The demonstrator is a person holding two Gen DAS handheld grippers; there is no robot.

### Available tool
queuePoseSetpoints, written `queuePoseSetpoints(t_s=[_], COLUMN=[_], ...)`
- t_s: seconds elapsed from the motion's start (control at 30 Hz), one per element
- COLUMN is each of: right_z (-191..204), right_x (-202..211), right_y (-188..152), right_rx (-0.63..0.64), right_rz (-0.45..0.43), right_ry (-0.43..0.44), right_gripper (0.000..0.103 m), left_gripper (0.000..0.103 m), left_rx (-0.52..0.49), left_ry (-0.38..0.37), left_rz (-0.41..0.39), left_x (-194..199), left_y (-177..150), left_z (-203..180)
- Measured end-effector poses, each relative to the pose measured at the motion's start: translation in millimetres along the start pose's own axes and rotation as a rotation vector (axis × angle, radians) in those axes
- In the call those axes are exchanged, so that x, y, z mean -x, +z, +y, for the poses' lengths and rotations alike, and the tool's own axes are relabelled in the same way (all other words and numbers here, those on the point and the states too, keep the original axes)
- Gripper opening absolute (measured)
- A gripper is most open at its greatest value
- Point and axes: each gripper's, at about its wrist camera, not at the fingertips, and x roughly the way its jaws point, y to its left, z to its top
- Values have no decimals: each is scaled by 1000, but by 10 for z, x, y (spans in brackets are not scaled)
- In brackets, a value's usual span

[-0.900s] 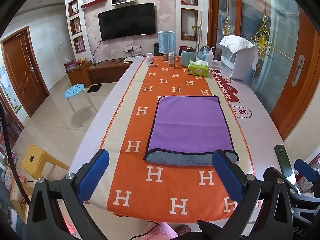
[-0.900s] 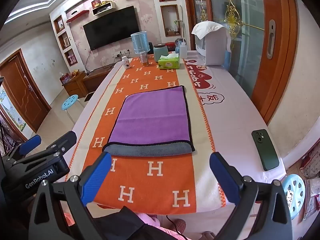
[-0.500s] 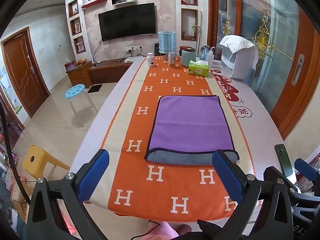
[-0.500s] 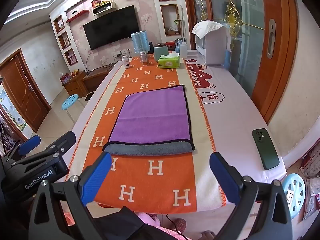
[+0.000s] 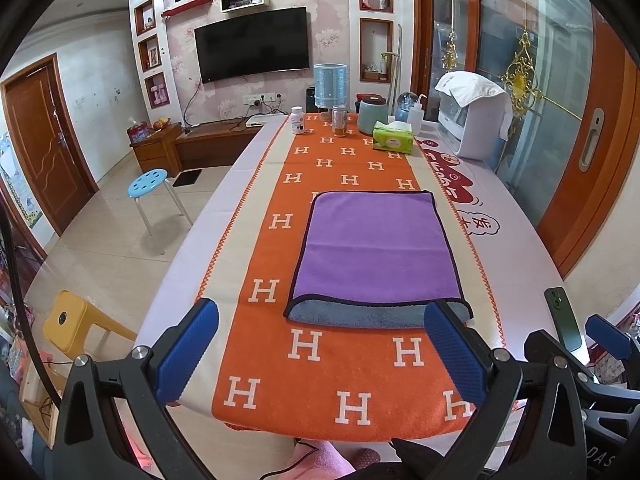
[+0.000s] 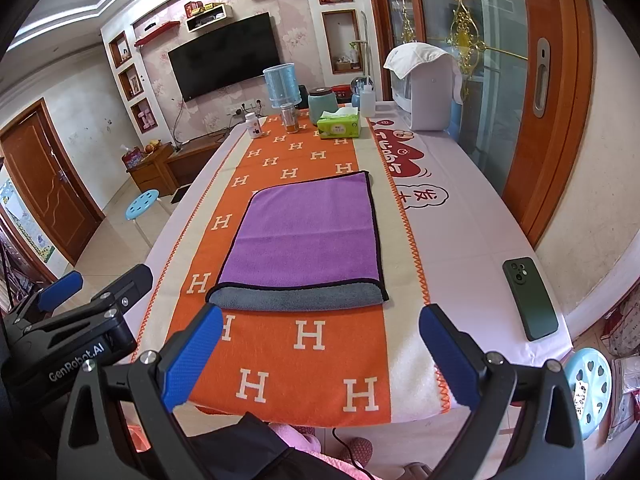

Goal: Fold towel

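Note:
A purple towel [image 5: 376,246] with a grey underside lies folded flat on the orange H-patterned runner [image 5: 320,360]; its grey layer sticks out along the near edge. It also shows in the right wrist view [image 6: 308,236]. My left gripper [image 5: 320,352] is open and empty, held back over the table's near edge, short of the towel. My right gripper [image 6: 320,356] is open and empty, also short of the towel's near edge. The left gripper's body shows at the lower left of the right wrist view [image 6: 76,332].
A dark green phone [image 6: 530,298] lies near the table's right edge. At the far end stand a tissue box [image 5: 393,142], a jar [image 5: 373,116], bottles [image 5: 298,120] and a white appliance [image 5: 472,120]. Stools stand left [image 5: 150,184] and right [image 6: 588,384] of the table.
Both grippers have drifted slightly; the towel sits a little farther from the near fingers in view. The towel itself has not moved and both grippers stay open.

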Motion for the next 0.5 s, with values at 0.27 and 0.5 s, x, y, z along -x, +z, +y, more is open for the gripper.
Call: queuePoseSetpoints(t_s=[0.27,0.5], right_z=[-24,-47], right_x=[7,15], right_y=[-5,-17], right_rx=[-1,-2], right_rz=[-1,-2], right_ry=[1,3], right_gripper=[99,99], left_gripper=[102,102], left_rx=[-2,-2], left_ry=[8,9], left_rz=[1,1], left_x=[17,20], left_y=[-12,-8], left_z=[-15,-22])
